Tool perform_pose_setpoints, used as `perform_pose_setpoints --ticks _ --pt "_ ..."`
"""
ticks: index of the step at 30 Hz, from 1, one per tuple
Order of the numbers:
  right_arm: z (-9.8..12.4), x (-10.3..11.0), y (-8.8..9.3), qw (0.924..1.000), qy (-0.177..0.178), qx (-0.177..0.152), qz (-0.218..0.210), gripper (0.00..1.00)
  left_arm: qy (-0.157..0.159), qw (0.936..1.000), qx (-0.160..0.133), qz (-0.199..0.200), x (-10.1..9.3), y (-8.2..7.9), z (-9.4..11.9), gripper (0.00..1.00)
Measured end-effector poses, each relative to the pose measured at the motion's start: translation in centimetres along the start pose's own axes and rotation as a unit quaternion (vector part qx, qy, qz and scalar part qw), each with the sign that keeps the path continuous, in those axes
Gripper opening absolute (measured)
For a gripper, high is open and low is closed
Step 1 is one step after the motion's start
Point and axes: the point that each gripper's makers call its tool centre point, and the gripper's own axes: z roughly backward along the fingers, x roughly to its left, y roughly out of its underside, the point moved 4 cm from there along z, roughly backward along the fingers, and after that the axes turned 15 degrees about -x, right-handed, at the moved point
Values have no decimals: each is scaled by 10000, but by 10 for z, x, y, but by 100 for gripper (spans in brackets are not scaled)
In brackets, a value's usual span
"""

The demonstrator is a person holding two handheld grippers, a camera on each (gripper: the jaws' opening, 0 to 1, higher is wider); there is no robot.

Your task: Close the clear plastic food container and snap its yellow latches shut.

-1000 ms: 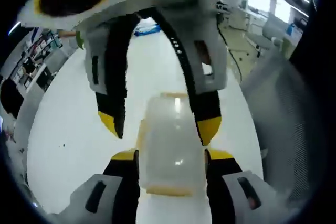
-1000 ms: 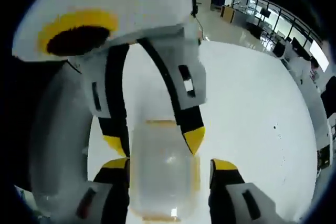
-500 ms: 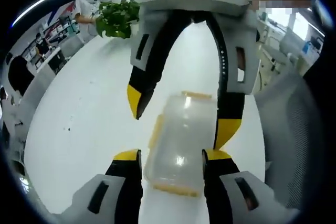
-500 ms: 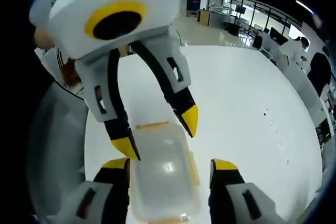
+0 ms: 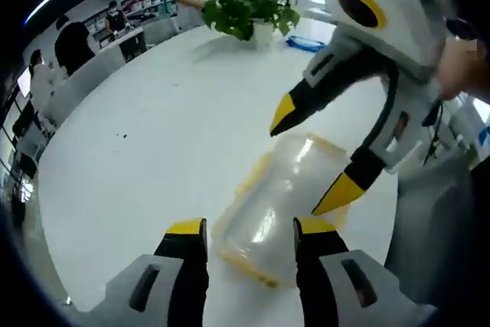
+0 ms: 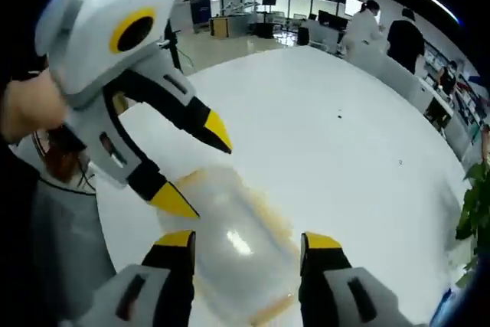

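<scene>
The clear plastic container [image 5: 279,201] lay on the white desk [image 5: 138,135] with its lid on, a yellow latch [image 5: 246,267] showing along its near end in the left gripper view. The left tool [image 5: 250,229] hung just above that near end, its 2 yellow-tipped jaws apart with the container showing between them, gripping nothing. From the right of that view the right tool [image 5: 310,155] reached in over the far half of the container, jaws spread wide, 1 tip above the lid and the other beside its right edge; whether either tip touched, I could not tell.

In the right gripper view the container [image 6: 230,246] looked blurred, between the right tool's [image 6: 245,239] parted jaws, and the left tool [image 6: 191,166] came in from the left, also apart, with a hand [image 6: 27,109] on its body.

A potted green plant [image 5: 249,9] stood at the desk's far end, and people [image 6: 383,32] stood beyond the desk.
</scene>
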Motion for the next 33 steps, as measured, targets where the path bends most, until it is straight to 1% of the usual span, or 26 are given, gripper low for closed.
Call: perform_pose_setpoints --ticks 1,2,3,4,5,6,7,8,9,10,11,12,14,17,19,20,21,24,26,27,28,29,30,31,32,33 --pt "0 0 1 10000 20 9 -1 53 -98 9999 -18 46 1 1 1 43" --pt "1 0 4 9999 136 33 -29 54 -167 9998 -15 75 2 2 1 43" --pt "2 -3 8 9993 370 68 -4 54 -298 9994 6 197 3 4 2 42" --pt "4 -3 9 9988 484 42 10 54 -405 9988 141 246 5 9 4 40" --pt "6 -1 11 9973 692 -45 -251 54 -387 9988 192 217 4 11 4 38" --pt "8 -1 13 9953 872 -90 -405 54 -458 9984 184 275 3 13 3 38" --pt "11 -1 16 9921 1115 -181 -548 54 -606 9974 147 362 4 15 4 39" --pt "13 -1 17 9898 1267 -230 -606 54 -757 9961 74 446 6 15 4 41" --pt "14 0 15 9863 1402 -460 -739 54 -818 9953 13 512 5 15 5 41" --pt "14 1 14 9840 1437 -604 -861 56 -811 9952 24 551 4 15 6 41" --pt "16 1 15 9831 1473 -567 -929 57 -778 9955 69 536 3 16 6 40" --pt "15 1 15 9847 1412 -541 -862 57 -750 9959 108 499 2 16 5 40" --pt "12 1 15 9876 1278 -493 -765 58 -731 9961 76 495 5 13 4 39" --pt "14 -4 14 9876 1283 -502 -754 57 -726 9959 46 531 7 11 4 39" --pt "16 -7 15 9858 1305 -591 -870 57 -698 9954 -27 663 4 10 3 37" --pt "16 -8 16 9848 1321 -647 -922 57 -591 9955 -27 747 1 13 1 36" --pt "17 -8 18 9818 1353 -777 -1081 57 -597 9951 -1 789 0 16 1 37" --pt "19 -9 25 9782 1415 -856 -1258 58 -716 9924 -253 963 1 18 1 40" --pt "20 -9 29 9768 1374 -963 -1334 58 -893 9872 -490 1223 5 19 4 41" --pt "20 -10 30 9749 1364 -1038 -1419 59 -1023 9854 -617 1213 8 19 6 42" --pt "20 -9 30 9709 1360 -1144 -1604 59 -1087 9859 -627 1110 10 21 7 44" --pt "21 -11 30 9657 1378 -1270 -1796 59 -1096 9850 -640 1168 10 25 8 44" --pt "22 -12 31 9620 1393 -1335 -1932 59 -1075 9819 -751 1368 8 25 7 44" --pt "24 -13 33 9605 1426 -1359 -1964 59 -1053 9762 -849 1696 6 28 6 44" --pt "24 -13 34 9601 1424 -1344 -1997 60 -1054 9744 -815 1808 6 32 7 45" --pt "23 -13 35 9604 1408 -1335 -1999 60 -1029 9766 -787 1716 7 34 6 46"
